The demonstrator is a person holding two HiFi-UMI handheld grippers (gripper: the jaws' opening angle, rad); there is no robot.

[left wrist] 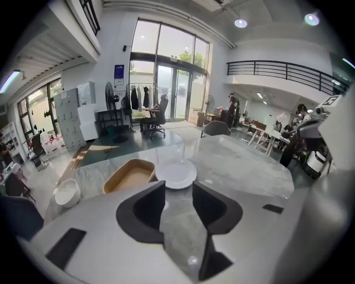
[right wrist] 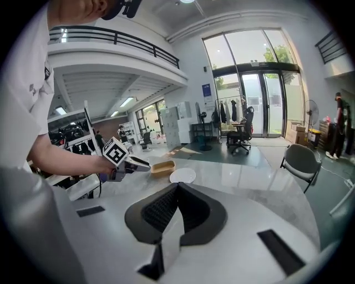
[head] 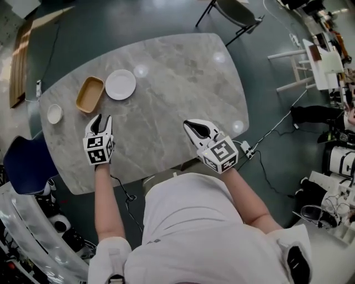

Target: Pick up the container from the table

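Observation:
The tan oblong container (head: 90, 94) lies empty on the grey marble table (head: 183, 72), near its left end. My left gripper (head: 101, 117) hovers just short of it, pointing toward it, open with nothing between the jaws. In the left gripper view the container (left wrist: 128, 176) sits ahead and slightly left of the open jaws of my left gripper (left wrist: 178, 187). My right gripper (head: 189, 123) is over the table's near edge, right of centre, shut and empty. The right gripper view shows my right gripper (right wrist: 176, 187) with its tips meeting, and the container (right wrist: 163, 166) far off.
A white plate (head: 120, 84) lies right beside the container, and a small white bowl (head: 54, 113) sits at the table's left edge. A blue chair (head: 25, 163) stands at the left and a dark chair (head: 238, 14) beyond the far side. Cables (head: 266, 136) trail on the floor.

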